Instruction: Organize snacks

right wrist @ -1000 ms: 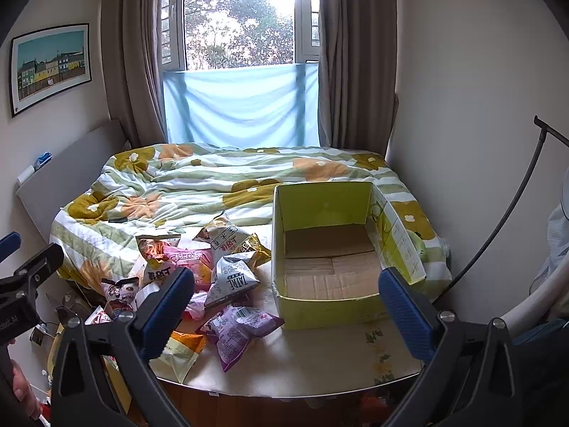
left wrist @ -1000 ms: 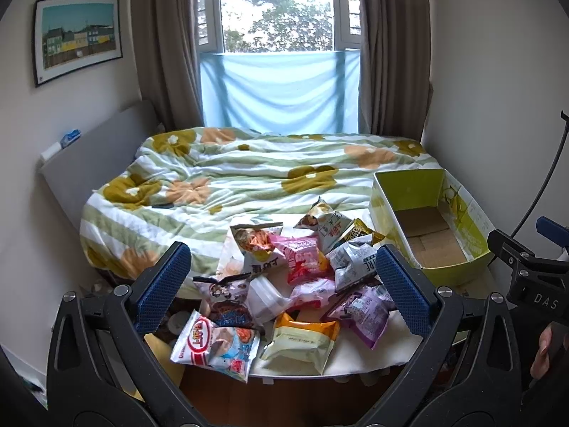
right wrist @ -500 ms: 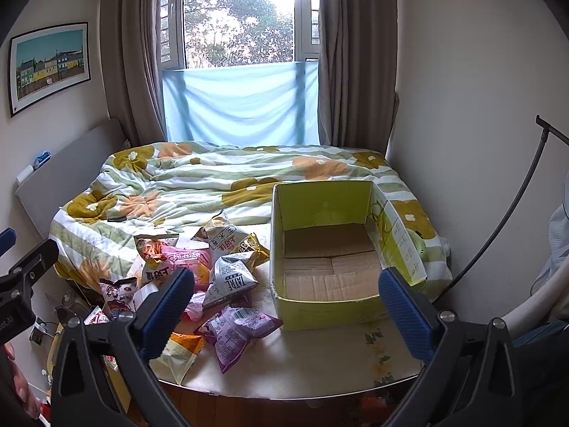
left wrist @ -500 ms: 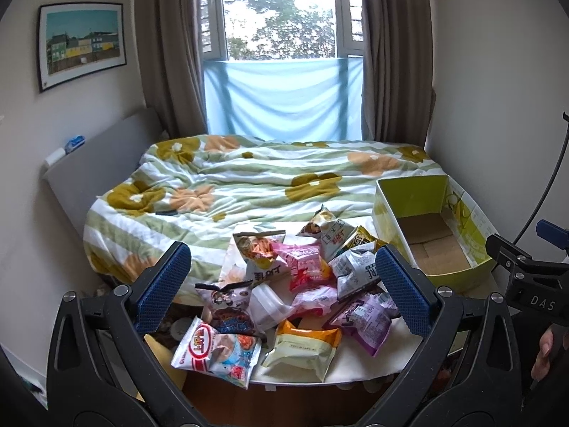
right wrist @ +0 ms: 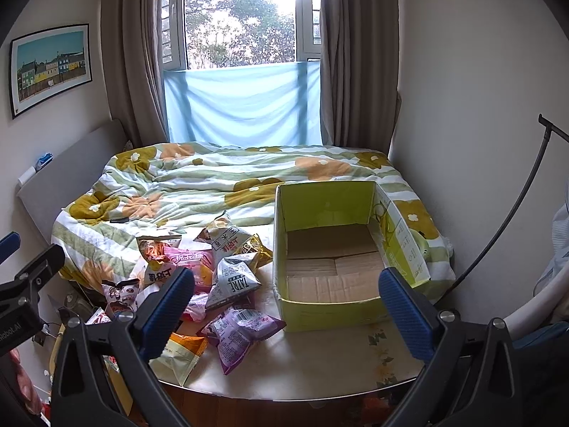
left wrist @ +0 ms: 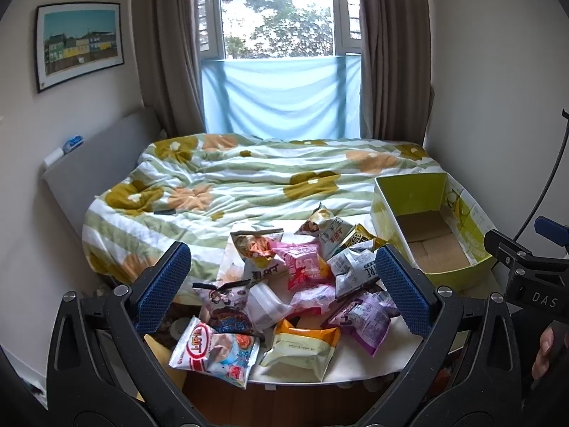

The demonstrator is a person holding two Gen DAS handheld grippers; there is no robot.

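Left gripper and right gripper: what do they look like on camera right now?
Both match. The left gripper and right gripper have black A-shaped frames with silver bolts and blue textured pads. White lettering marks their bodies: "DAS" on the right one, "Robot.AI" on the left. No sleeves or gripper cables show.

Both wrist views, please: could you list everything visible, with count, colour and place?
snack bags: about a dozen, mixed colours, piled on the table's left side
box: one, yellow-green, empty, on the table right of the pile
table: one, pale, in front of the bed
bed: one, green-striped floral cover, behind the table
picture: one, framed, left wall
window: one, brown curtains, blue cloth below
left tongs: open, above the pile
right tongs: open, before the box
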